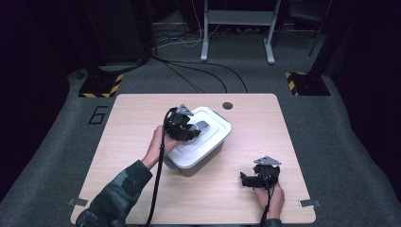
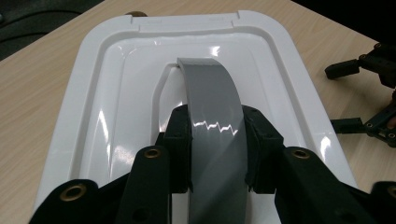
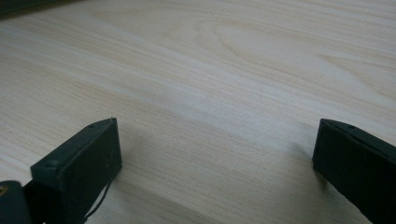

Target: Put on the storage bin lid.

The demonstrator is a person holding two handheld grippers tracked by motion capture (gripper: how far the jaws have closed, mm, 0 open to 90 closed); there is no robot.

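Note:
A white-lidded grey plastic box (image 1: 201, 149) stands in the middle of the wooden table. Its lid (image 2: 102, 84) has a grey arched handle (image 2: 212, 107) raised at the centre. My left gripper (image 1: 189, 130) is over the lid, shut on that handle, with one black pad on each side of it (image 2: 217, 154). My right gripper (image 1: 246, 179) rests low over the table near the front right, its jaws wide apart with bare wood between them (image 3: 217, 140). The same right gripper shows at the right edge of the left gripper view (image 2: 369, 93).
The wooden table (image 1: 142, 189) has a round cable hole (image 1: 227, 105) at its far edge. Beyond it lie floor cables, a metal stand's legs (image 1: 236, 33) and two black-and-yellow striped bases (image 1: 99, 85). A number 6 marks the floor at the left.

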